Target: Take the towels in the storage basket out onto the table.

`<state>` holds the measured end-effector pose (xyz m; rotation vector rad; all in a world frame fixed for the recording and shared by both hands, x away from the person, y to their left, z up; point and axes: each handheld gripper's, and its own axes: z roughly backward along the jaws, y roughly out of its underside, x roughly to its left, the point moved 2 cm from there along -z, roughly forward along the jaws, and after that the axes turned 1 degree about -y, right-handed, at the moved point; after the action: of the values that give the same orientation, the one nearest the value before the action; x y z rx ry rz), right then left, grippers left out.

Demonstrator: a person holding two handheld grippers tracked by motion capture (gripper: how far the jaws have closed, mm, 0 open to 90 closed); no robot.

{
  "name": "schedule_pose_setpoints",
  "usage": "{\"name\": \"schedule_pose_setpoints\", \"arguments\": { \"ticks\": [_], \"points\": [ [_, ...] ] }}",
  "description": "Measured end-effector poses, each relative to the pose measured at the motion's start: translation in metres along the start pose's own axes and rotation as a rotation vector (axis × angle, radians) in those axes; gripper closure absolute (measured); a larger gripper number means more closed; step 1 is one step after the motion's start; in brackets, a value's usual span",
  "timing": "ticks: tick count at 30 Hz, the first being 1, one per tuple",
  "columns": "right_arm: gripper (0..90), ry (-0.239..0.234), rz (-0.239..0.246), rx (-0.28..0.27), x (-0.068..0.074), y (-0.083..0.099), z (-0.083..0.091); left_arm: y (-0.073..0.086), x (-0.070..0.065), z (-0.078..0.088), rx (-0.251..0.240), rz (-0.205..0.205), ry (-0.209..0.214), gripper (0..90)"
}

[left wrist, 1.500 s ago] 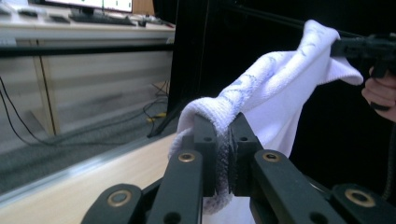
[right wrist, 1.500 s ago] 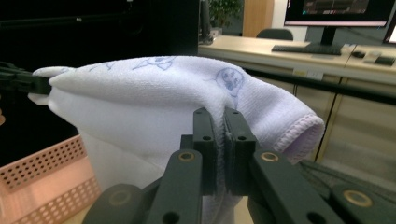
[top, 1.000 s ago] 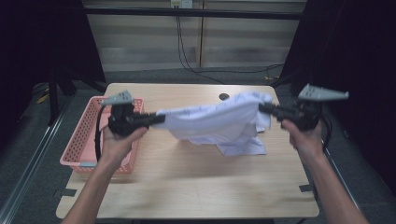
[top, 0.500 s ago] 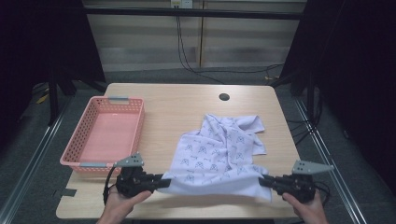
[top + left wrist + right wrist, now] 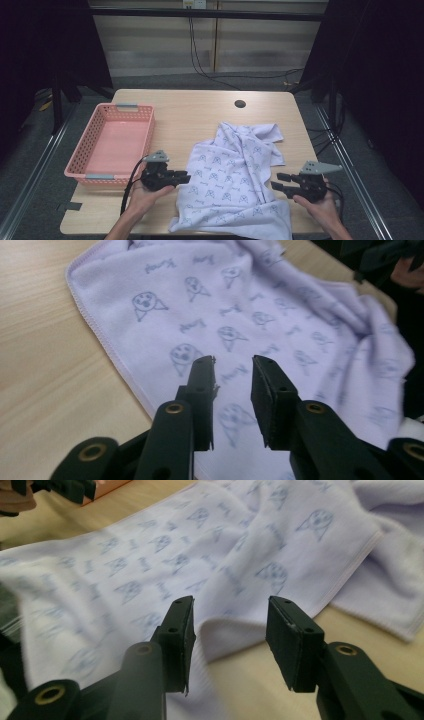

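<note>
High view: towel (image 5: 235, 175) on table (image 5: 200, 110)

A pale lilac soft cloth (image 5: 235, 175), printed all over with small grey-blue dog faces and scribbled words and edged in lighter stitching, lies on a light wood-grain table (image 5: 200, 107) beside a salmon-pink plastic lattice basket (image 5: 90, 150) with grey handle grips, amid two black grippers with grey plates.

The right gripper (image 5: 230, 630) hangs low over the wooden table (image 5: 260, 685), its jaws just opened and gripping nothing. Beyond them the pale lilac towel (image 5: 200, 545) with printed dog faces lies spread and rumpled.
</note>
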<state>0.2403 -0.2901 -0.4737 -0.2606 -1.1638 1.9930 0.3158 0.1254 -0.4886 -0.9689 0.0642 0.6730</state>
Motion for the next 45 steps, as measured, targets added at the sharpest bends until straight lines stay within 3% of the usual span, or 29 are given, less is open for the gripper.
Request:
{"name": "schedule_pose_setpoints", "arguments": {
  "ticks": [1,2,5,7,9,10,13,14,15,17,18,19,22,23,25,26,29,31,32,34,36,37,40,42,45],
  "points": [
    [52.9,0.000,-0.007,0.001,-0.005,-0.004,-0.006,-0.001,0.005,-0.009,0.029,-0.003,-0.012,68.0],
    [52.4,0.007,-0.005,0.023,-0.015,-0.010,-0.023,-0.002,0.010,-0.020,0.052,-0.010,-0.028,62.5],
    [52.4,0.010,0.000,0.057,-0.019,-0.011,-0.037,-0.005,0.017,-0.035,0.066,-0.035,-0.044,61.5],
    [52.4,0.025,0.008,0.093,-0.023,-0.009,-0.049,-0.005,0.017,-0.041,0.104,-0.073,-0.068,62.4],
    [51.8,0.039,0.020,0.122,-0.026,-0.007,-0.057,-0.004,0.018,-0.041,0.099,-0.095,-0.083,67.8],
    [50.7,0.054,0.032,0.142,-0.027,-0.005,-0.062,-0.001,0.016,-0.039,0.110,-0.151,-0.116,82.3],
    [48.6,0.063,0.050,0.150,-0.027,-0.002,-0.064,0.000,0.015,-0.036,0.119,-0.129,-0.111,87.6],
    [47.6,0.072,0.051,0.166,-0.026,0.000,-0.066,0.003,0.013,-0.034,0.122,-0.139,-0.117,88.5],
    [47.7,0.086,0.084,0.166,-0.023,0.002,-0.067,0.005,0.012,-0.031,0.126,-0.139,-0.110,88.9],
    [50.0,0.094,0.091,0.172,-0.020,0.004,-0.065,0.012,0.007,-0.023,0.137,-0.138,-0.096,89.0],
    [57.5,0.105,0.103,0.181,-0.015,0.007,-0.060,0.018,0.004,-0.018,0.139,-0.123,-0.076,89.1],
    [57.5,0.105,0.103,0.181,-0.015,0.007,-0.060,0.024,0.001,-0.013,0.141,-0.106,-0.059,89.1],
    [73.8,0.084,0.095,0.193,-0.009,0.014,-0.049,0.037,-0.013,-0.001,0.164,-0.122,-0.041,89.1],
    [84.3,0.071,0.077,0.208,-0.007,0.018,-0.041,0.044,-0.022,0.005,0.185,-0.118,-0.009,89.1],
    [85.8,0.065,0.069,0.210,-0.006,0.020,-0.036,0.048,-0.028,0.007,0.189,-0.119,-0.003,89.0],
    [86.8,0.056,0.062,0.218,-0.002,0.026,-0.026,0.051,-0.034,0.008,0.202,-0.117,0.032,89.0],
    [87.0,0.037,0.053,0.206,0.004,0.030,-0.011,0.057,-0.050,0.015,0.245,-0.148,0.068,88.7],
    [86.7,0.012,0.047,0.181,0.012,0.035,0.005,0.053,-0.048,0.017,0.181,-0.122,0.069,83.5],
    [86.7,0.012,0.047,0.181,0.012,0.035,0.005,0.049,-0.045,0.016,0.146,-0.095,0.069,83.5],
    [78.5,0.019,0.043,0.159,0.014,0.038,0.012,0.032,-0.035,0.010,0.096,-0.081,0.032,76.3],
    [71.7,0.022,0.037,0.137,0.012,0.034,0.013,0.017,-0.027,0.005,0.041,-0.064,0.041,73.1],
    [69.4,0.022,0.036,0.119,0.010,0.031,0.013,0.017,-0.027,0.005,0.041,-0.064,0.041,72.7],
    [66.0,0.031,0.034,0.100,0.006,0.024,0.011,-0.004,-0.013,-0.009,0.002,-0.051,-0.001,71.7],
    [64.1,0.049,0.027,0.078,-0.004,0.014,0.003,-0.018,0.003,-0.028,0.004,-0.038,-0.046,73.2],
    [60.4,0.062,0.019,0.079,-0.013,0.008,-0.006,-0.024,0.011,-0.041,0.003,-0.030,-0.065,73.3]
  ]
}}
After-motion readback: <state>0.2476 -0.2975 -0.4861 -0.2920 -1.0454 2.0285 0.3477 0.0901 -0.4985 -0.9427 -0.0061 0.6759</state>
